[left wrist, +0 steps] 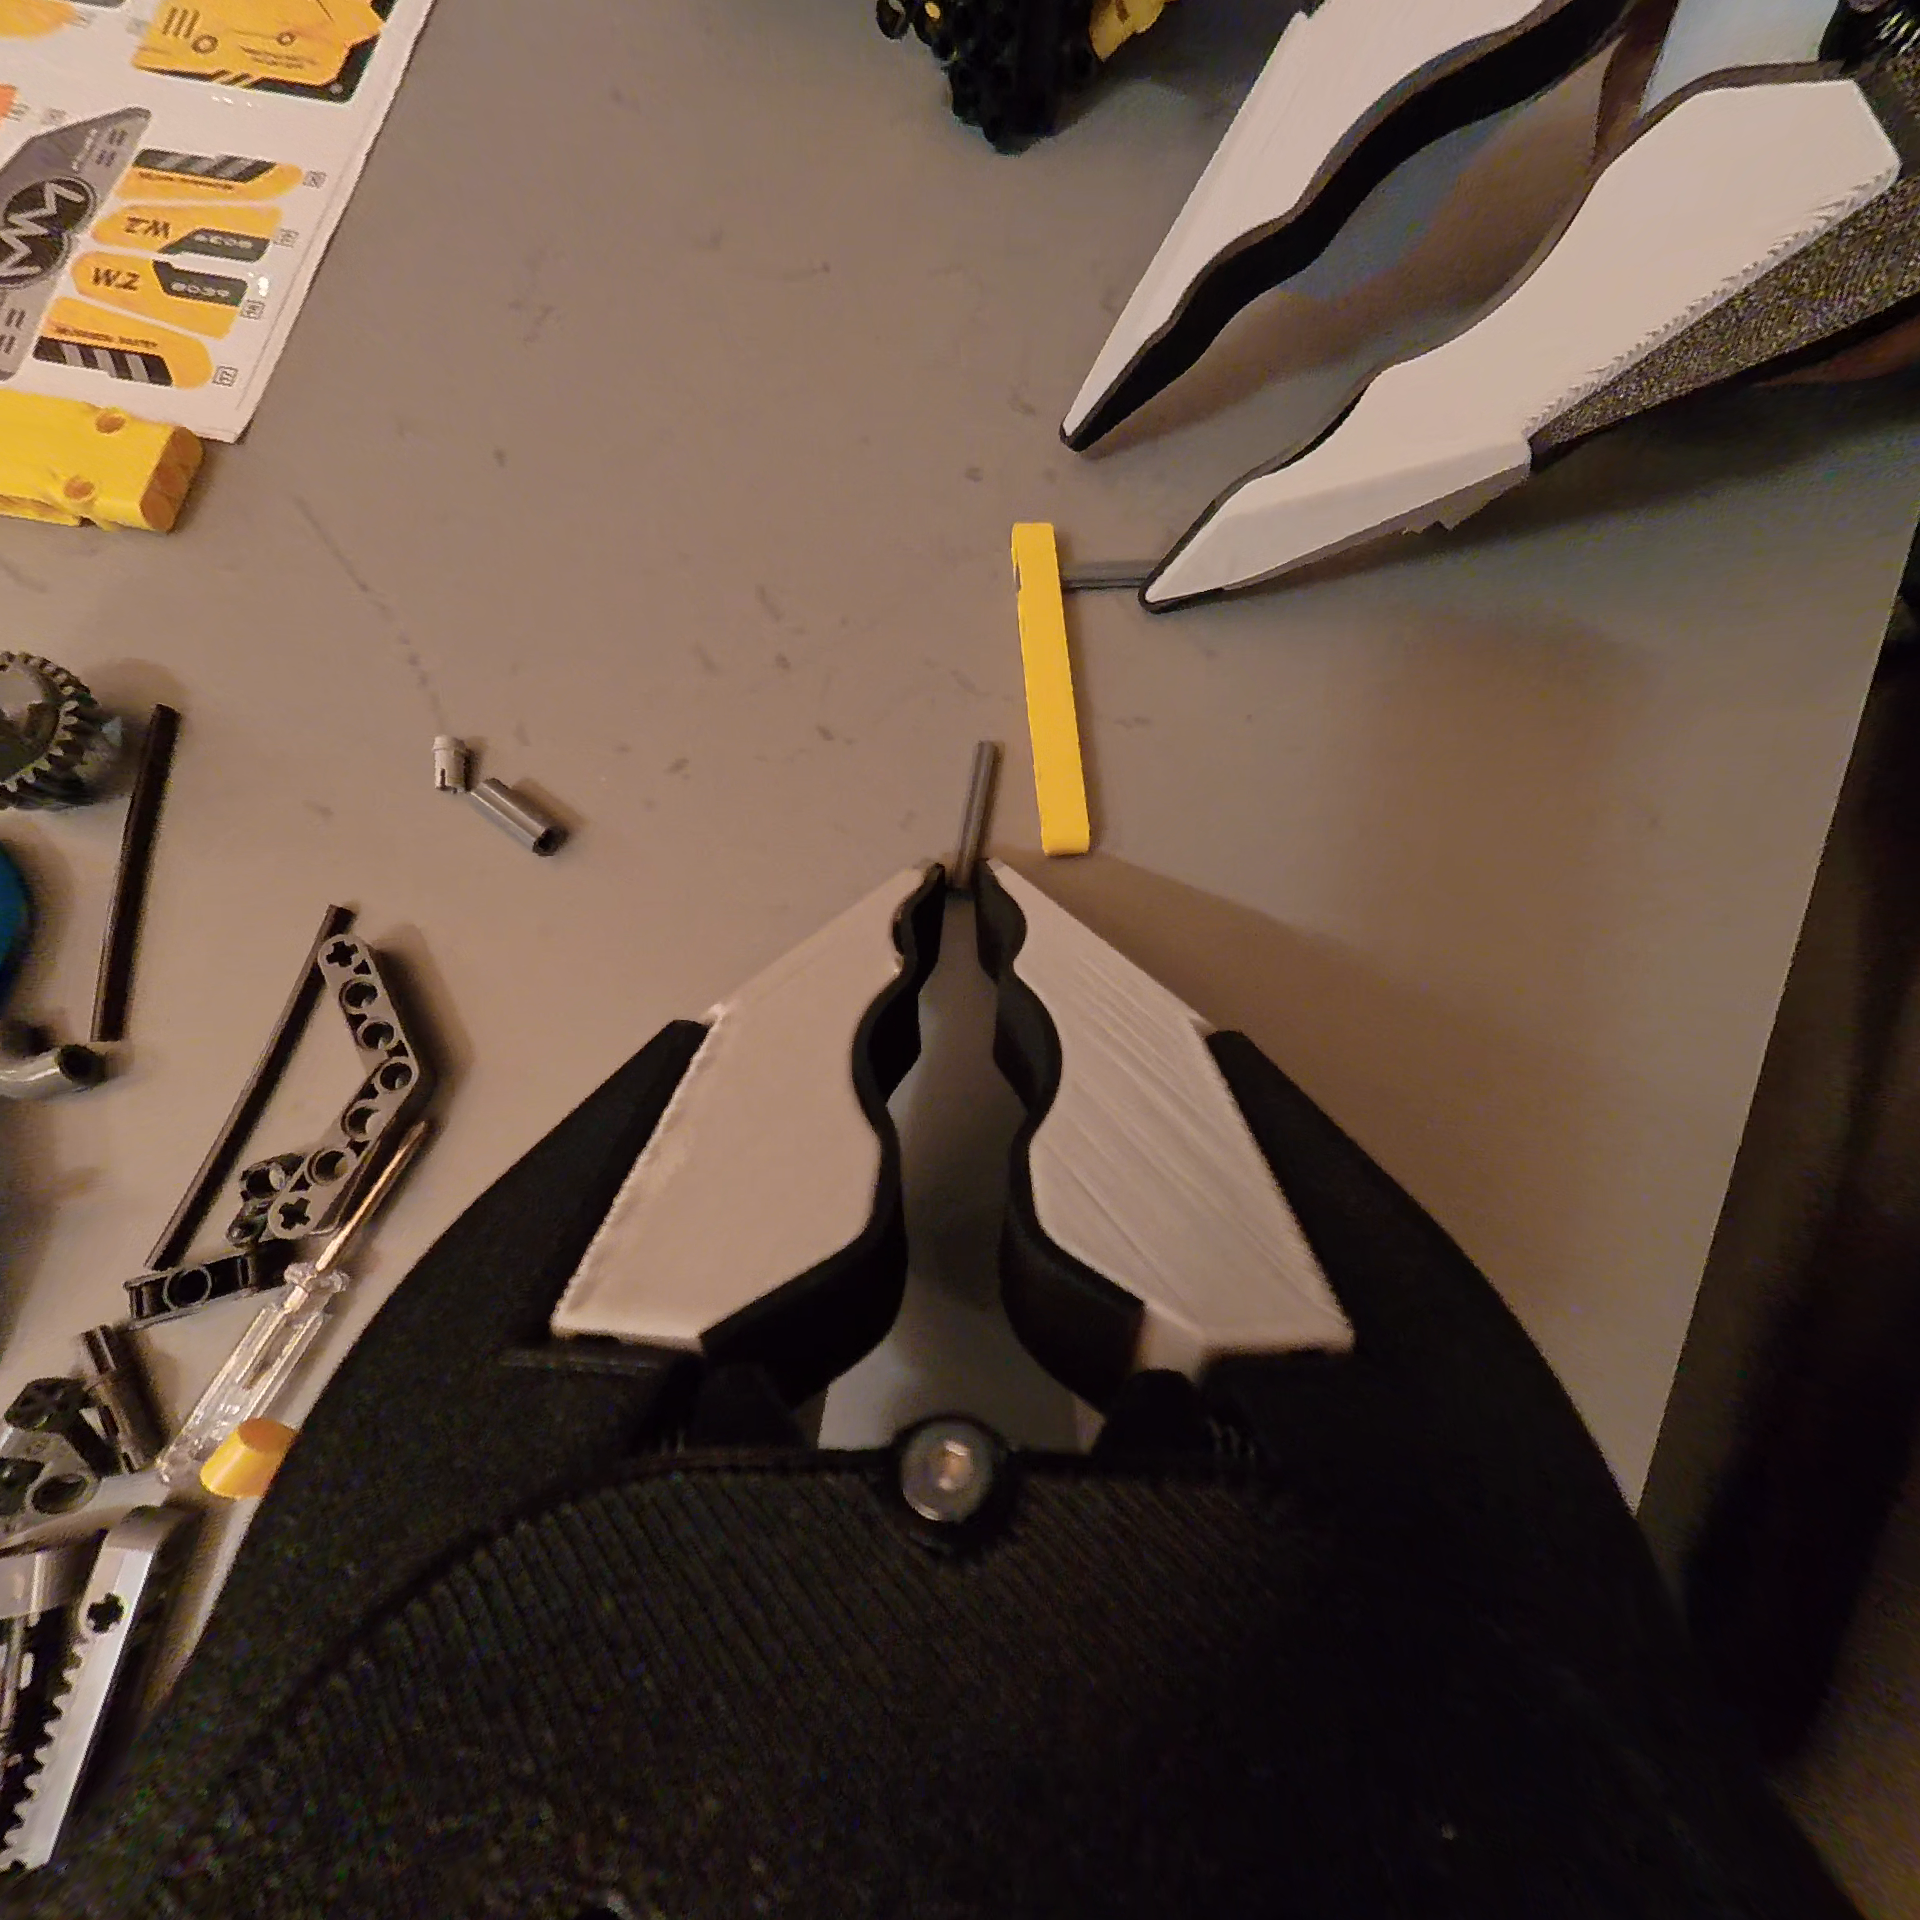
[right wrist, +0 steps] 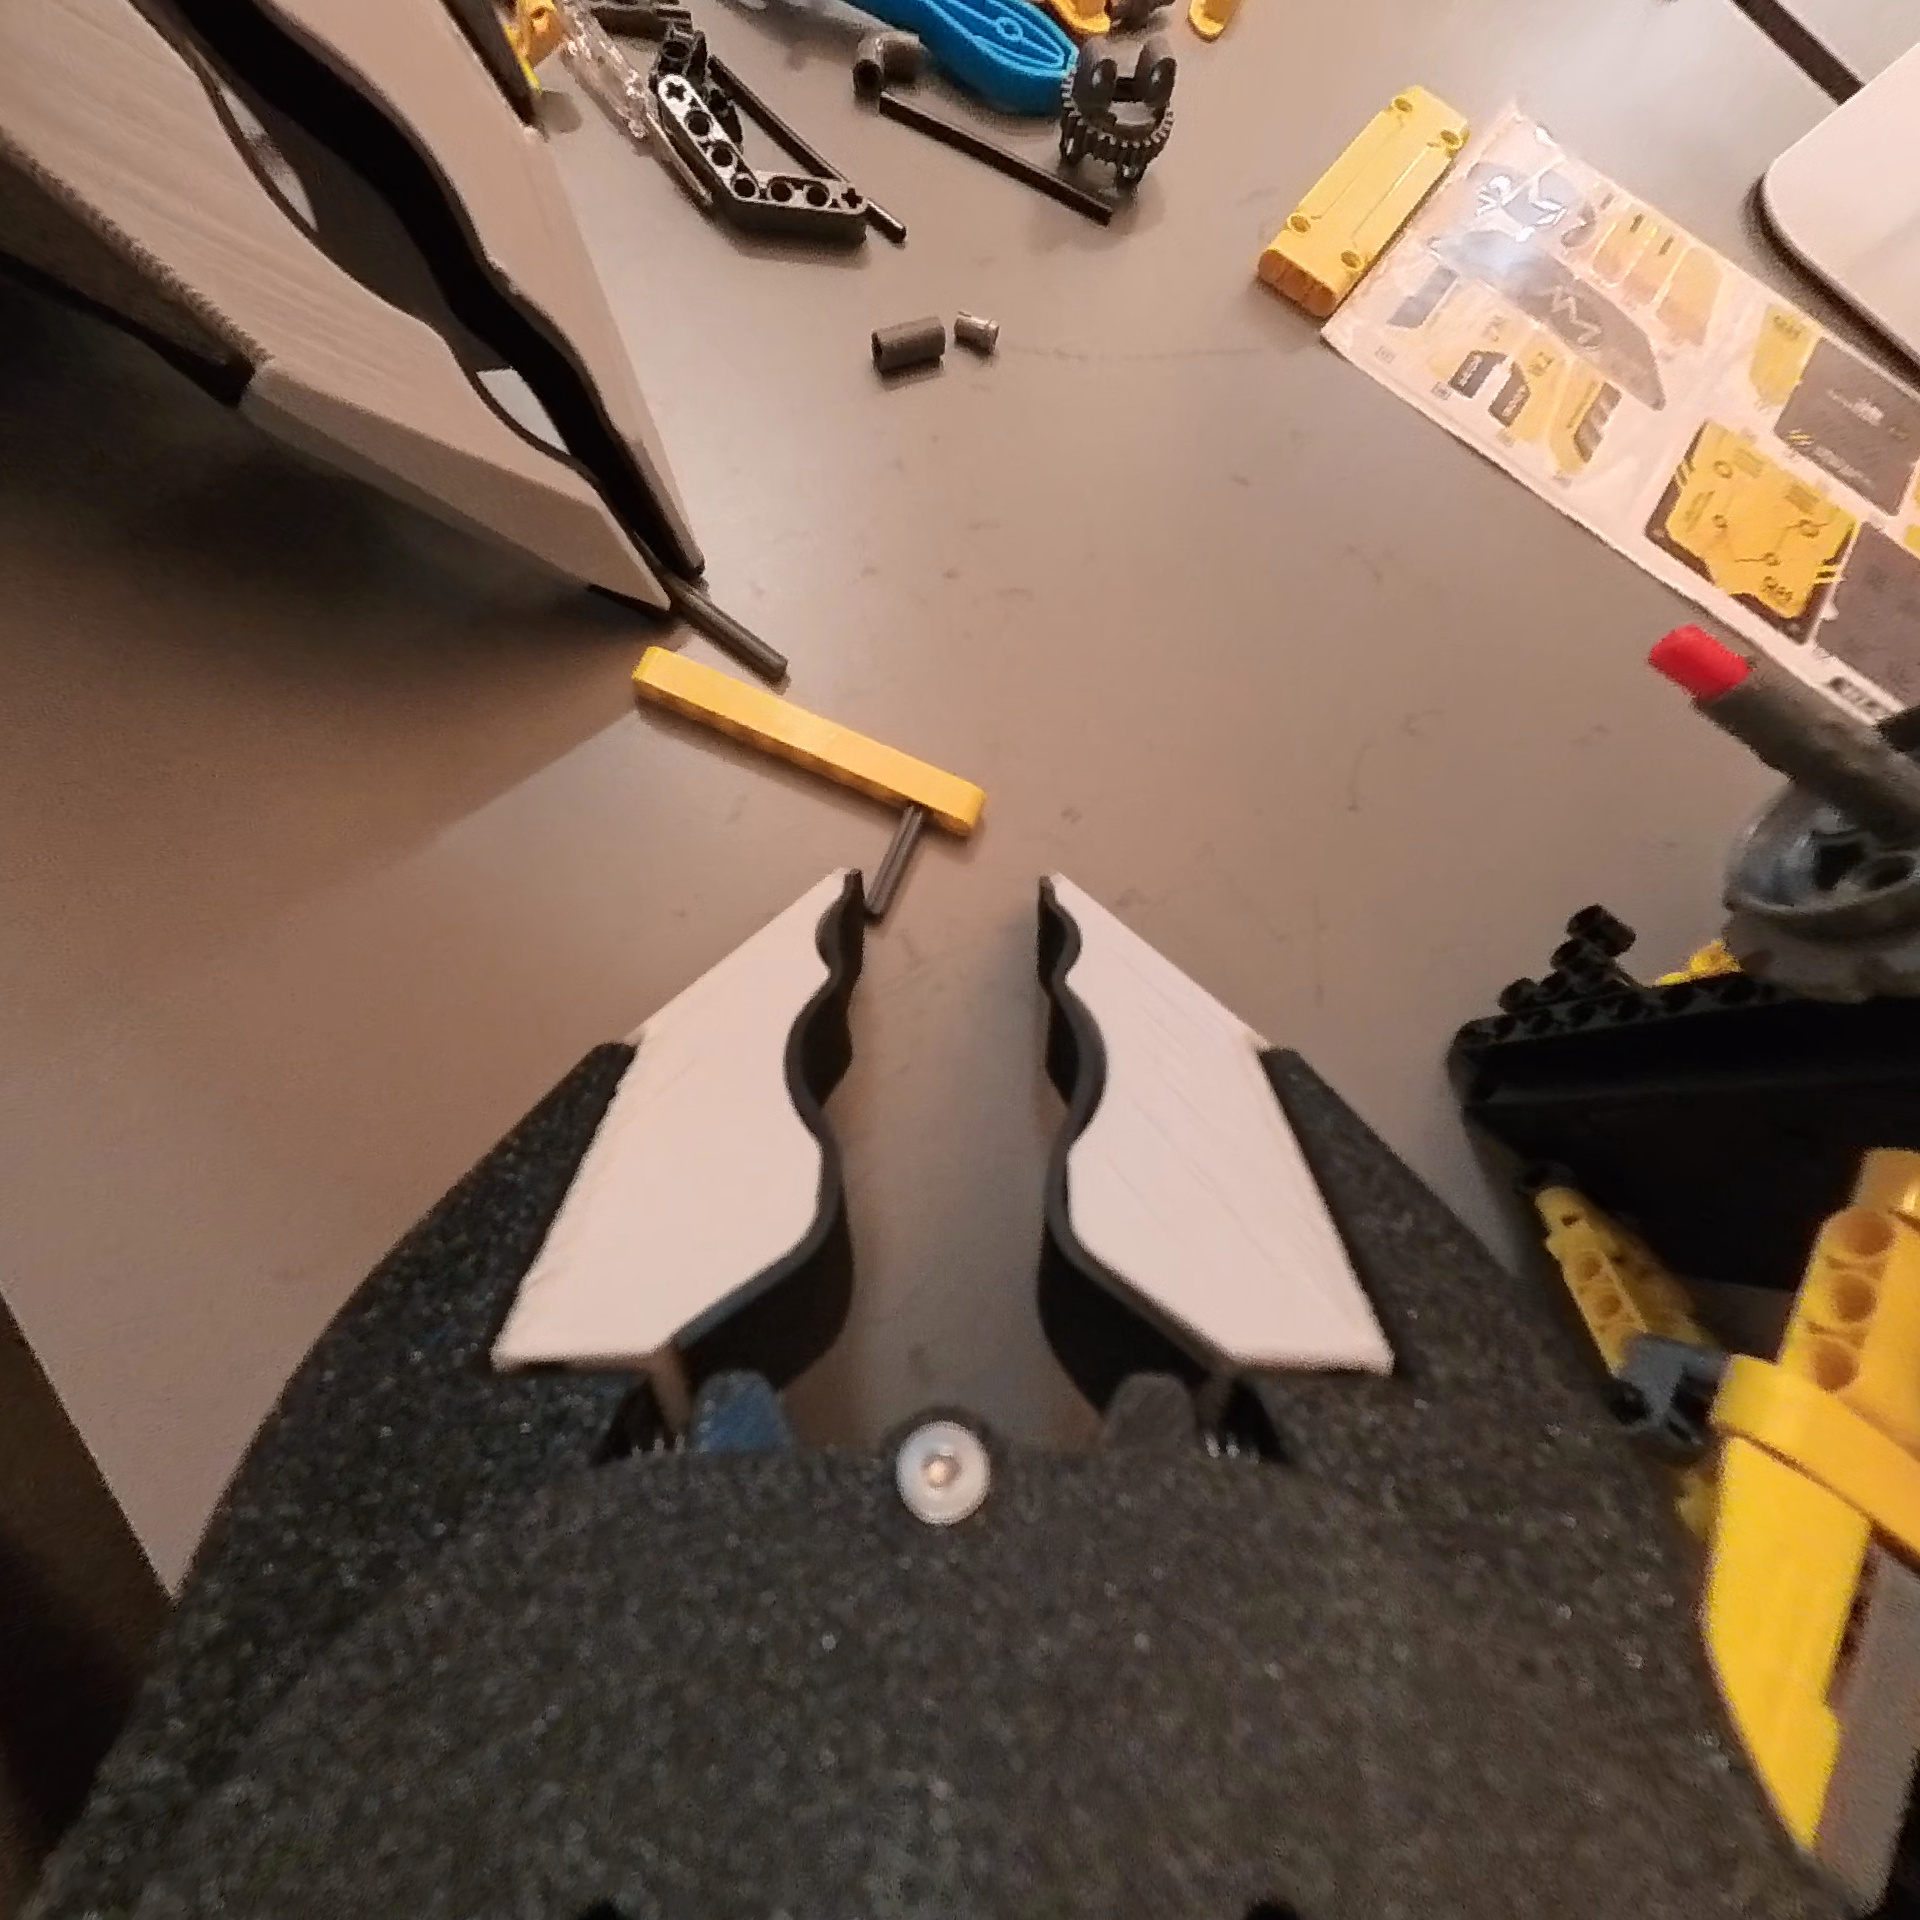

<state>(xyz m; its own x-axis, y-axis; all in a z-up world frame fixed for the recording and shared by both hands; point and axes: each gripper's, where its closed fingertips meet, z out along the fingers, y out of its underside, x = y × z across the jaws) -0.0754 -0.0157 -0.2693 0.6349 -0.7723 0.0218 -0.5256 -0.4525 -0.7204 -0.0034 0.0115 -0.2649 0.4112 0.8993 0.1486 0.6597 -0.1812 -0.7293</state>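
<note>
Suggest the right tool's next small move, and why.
Probably nudge the right tool slightly to its own left before closing. It is open, and the short grey axle sticking out of the yellow beam lies against its left fingertip, not centred in the gap. The left tool is shut on a second axle near the beam's other end.

Left claw [left wrist: 961, 878] — white wavy fingers, black textured body, silver screw

Beam [left wrist: 1049, 691] flat on bench [left wrist: 727, 416], near its edge; one axle [left wrist: 1117, 574] touching its far end, toward right tool [right wrist: 951, 896]; second axle [left wrist: 977, 810] beside near end, in left tool [left wrist: 961, 883]. Sticker sheet [left wrist: 156, 208] far left.
</note>
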